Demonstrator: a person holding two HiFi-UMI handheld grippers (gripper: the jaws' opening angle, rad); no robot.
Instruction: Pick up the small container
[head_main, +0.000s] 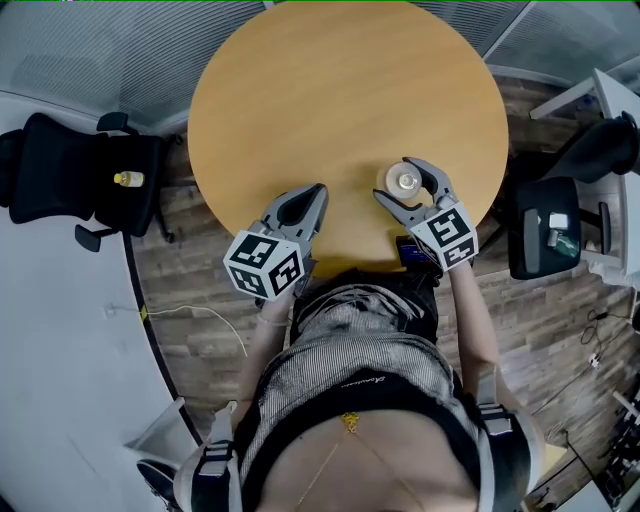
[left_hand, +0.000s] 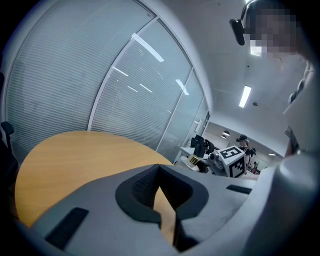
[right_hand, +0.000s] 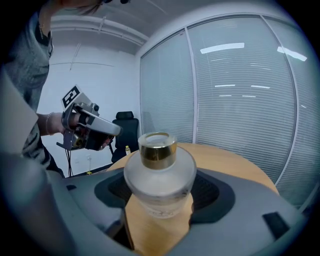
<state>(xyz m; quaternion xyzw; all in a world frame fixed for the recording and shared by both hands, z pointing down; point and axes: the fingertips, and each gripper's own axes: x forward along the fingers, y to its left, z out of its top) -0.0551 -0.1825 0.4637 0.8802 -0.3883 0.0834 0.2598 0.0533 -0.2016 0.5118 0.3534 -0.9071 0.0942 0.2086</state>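
Small container (right_hand: 159, 176) stands on the table (head_main: 330, 90), right between my right gripper's (head_main: 399, 179) wide-spread jaws. Frosted glass (gold collar), contents unreadable.

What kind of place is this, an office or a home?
Most likely an office, probably a small meeting room. A round wooden table stands close to glass partition walls with lowered blinds, and a black office chair with armrests stands beside the table. Nothing homely is in view.

Frosted glass container (right_hand: 159, 187), glossy gold collar (right_hand: 158, 150); smooth wooden table (head_main: 330, 110).
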